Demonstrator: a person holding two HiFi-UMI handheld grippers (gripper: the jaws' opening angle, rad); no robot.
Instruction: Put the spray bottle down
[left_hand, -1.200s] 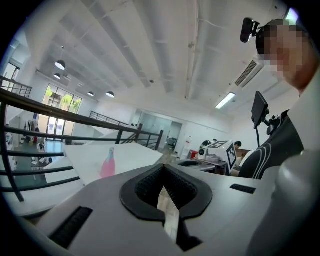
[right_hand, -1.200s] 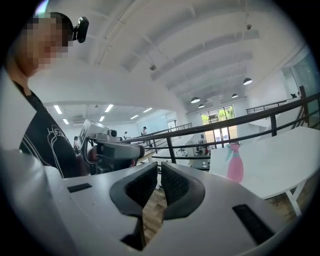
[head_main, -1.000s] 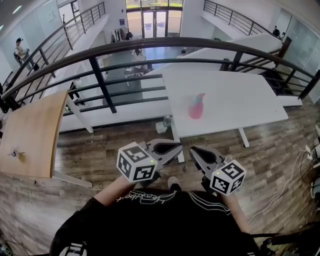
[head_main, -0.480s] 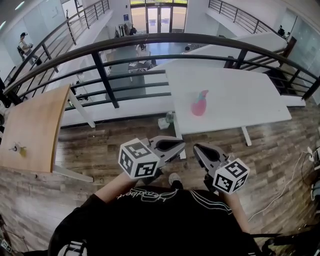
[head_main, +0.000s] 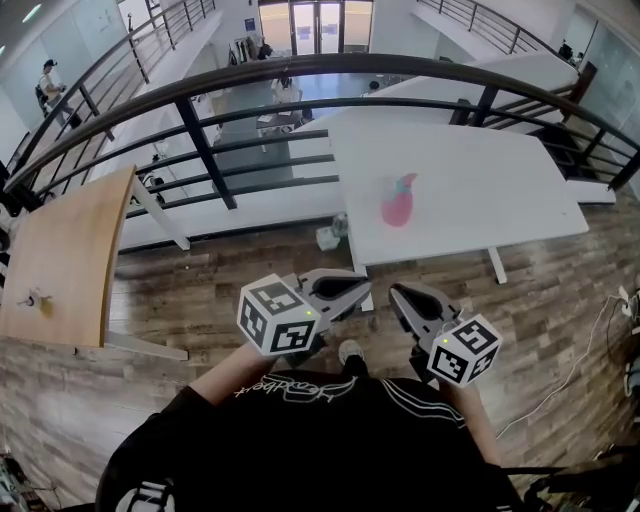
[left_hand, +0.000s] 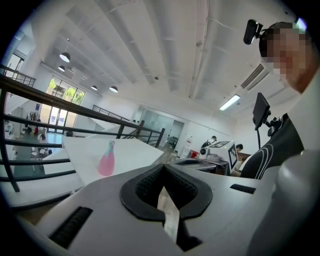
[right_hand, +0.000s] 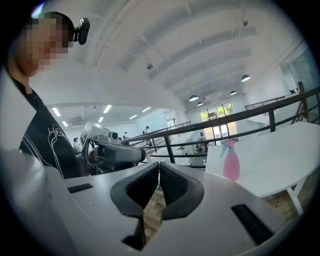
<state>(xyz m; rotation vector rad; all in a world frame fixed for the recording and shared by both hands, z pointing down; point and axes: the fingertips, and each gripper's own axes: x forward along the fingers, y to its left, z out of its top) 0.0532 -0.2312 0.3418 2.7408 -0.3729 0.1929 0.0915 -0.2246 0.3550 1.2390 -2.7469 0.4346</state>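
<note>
A pink spray bottle (head_main: 397, 205) with a pale blue head stands upright on the white table (head_main: 480, 190), well ahead of both grippers. It also shows in the left gripper view as the bottle (left_hand: 106, 161), and in the right gripper view as the bottle (right_hand: 230, 162). My left gripper (head_main: 364, 286) is held close in front of the person's body, jaws shut and empty. My right gripper (head_main: 394, 293) is beside it, also shut with nothing between its pads. Both point toward the table, far short of the bottle.
A dark metal railing (head_main: 300, 80) runs behind the white table, with a drop to a lower floor beyond. A wooden table (head_main: 65, 250) stands at the left with a small object (head_main: 35, 300) on it. A small container (head_main: 330, 235) sits on the plank floor near the table leg.
Both grippers have drifted slightly down and forward together, still shut. The spray bottle stands in the same spot on the table.
</note>
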